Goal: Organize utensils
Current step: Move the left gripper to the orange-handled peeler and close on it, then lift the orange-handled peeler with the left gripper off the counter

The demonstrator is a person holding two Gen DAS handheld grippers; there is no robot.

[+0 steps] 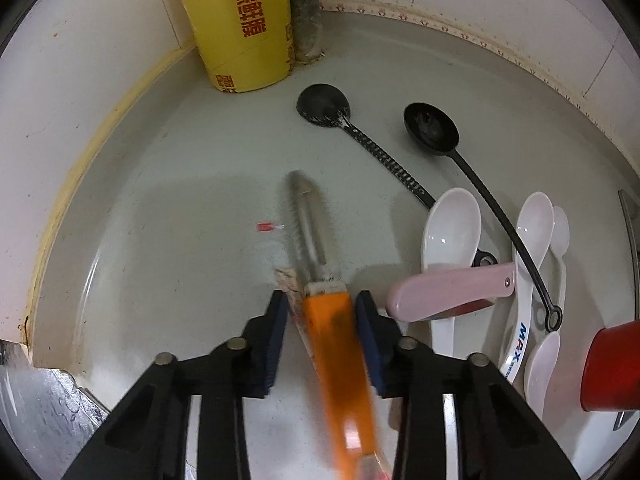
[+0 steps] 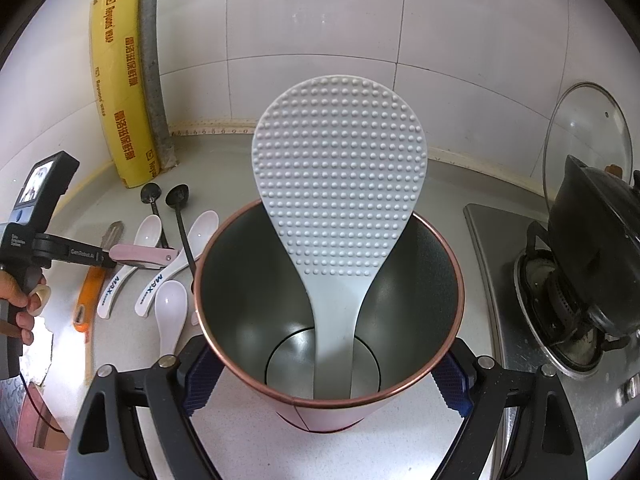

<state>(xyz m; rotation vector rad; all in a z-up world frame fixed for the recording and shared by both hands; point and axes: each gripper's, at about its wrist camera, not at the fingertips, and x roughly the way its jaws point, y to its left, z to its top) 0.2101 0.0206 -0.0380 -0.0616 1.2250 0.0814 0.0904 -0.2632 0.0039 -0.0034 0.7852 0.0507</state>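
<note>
Peeler between the left claw's pads, holder pinched by the right.

Left wrist view: left gripper [image 1: 322, 316] straddles the orange peeler [image 1: 334, 322] on the counter [image 1: 160, 208], pads narrowly spread, not pressing; white spoons [image 1: 452, 228] lie right of it.
Right wrist view: right gripper [image 2: 326, 376] pinches the utensil holder [image 2: 436, 264], rice paddle [image 2: 340, 176] standing inside, ahead of the pads.

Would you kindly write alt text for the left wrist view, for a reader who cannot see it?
The left gripper straddles the orange handle of a peeler lying on a grey counter, blade pointing away. To the right lie white spoons, two black ladles and a pink-handled tool; a yellow roll stands behind.
</note>
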